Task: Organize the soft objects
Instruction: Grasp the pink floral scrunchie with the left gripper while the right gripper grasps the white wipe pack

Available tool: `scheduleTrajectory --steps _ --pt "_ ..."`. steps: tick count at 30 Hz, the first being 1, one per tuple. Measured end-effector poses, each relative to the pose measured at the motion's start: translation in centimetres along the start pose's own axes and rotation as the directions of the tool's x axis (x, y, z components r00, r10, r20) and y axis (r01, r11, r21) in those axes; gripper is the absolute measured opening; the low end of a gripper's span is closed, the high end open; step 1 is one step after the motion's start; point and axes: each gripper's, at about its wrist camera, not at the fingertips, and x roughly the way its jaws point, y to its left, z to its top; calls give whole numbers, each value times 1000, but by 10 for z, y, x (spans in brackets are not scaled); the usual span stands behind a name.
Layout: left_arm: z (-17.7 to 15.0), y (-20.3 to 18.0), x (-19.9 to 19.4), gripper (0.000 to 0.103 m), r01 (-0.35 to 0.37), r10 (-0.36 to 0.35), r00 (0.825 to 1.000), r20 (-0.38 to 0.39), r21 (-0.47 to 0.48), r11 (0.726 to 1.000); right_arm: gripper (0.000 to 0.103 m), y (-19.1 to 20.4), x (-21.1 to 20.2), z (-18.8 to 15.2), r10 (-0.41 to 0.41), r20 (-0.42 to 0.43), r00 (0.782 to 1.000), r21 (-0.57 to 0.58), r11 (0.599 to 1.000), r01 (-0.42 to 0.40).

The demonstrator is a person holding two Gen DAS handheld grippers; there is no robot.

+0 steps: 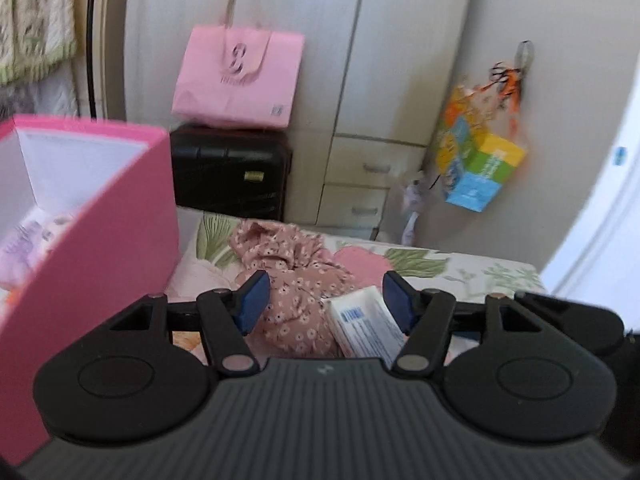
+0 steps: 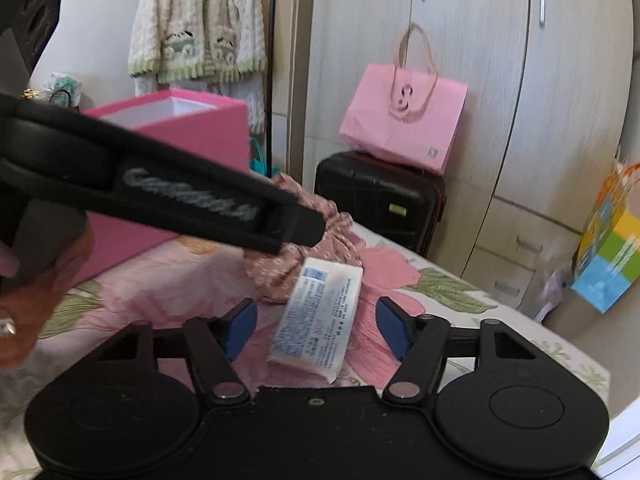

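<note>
A crumpled pink floral cloth (image 1: 290,280) lies on the flowered bedsheet (image 1: 460,270), with a white printed packet (image 1: 366,326) beside it. My left gripper (image 1: 326,300) is open and empty, just above and short of the cloth and packet. An open pink box (image 1: 100,248) stands at the left with soft lilac items inside. In the right wrist view, my right gripper (image 2: 316,326) is open and empty, with the packet (image 2: 316,316) lying between its fingers on the sheet. The cloth (image 2: 320,236) lies beyond, partly hidden by the left gripper's body (image 2: 160,188). The pink box (image 2: 180,148) stands behind.
A black suitcase (image 1: 230,172) with a pink paper bag (image 1: 240,80) on top stands against the wardrobe (image 1: 400,60) past the bed. A colourful bag (image 1: 476,152) hangs on the right. A knitted cardigan (image 2: 200,28) hangs behind the box.
</note>
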Motion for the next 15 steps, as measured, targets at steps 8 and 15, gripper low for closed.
scheduleTrajectory --steps 8,15 --pt "4 2 41 59 -127 127 992 26 -24 992 47 -8 21 -5 12 -40 999 25 1000 -11" --pt "-6 5 58 59 -144 144 990 11 -7 990 45 -20 11 -10 -52 -58 997 71 996 56"
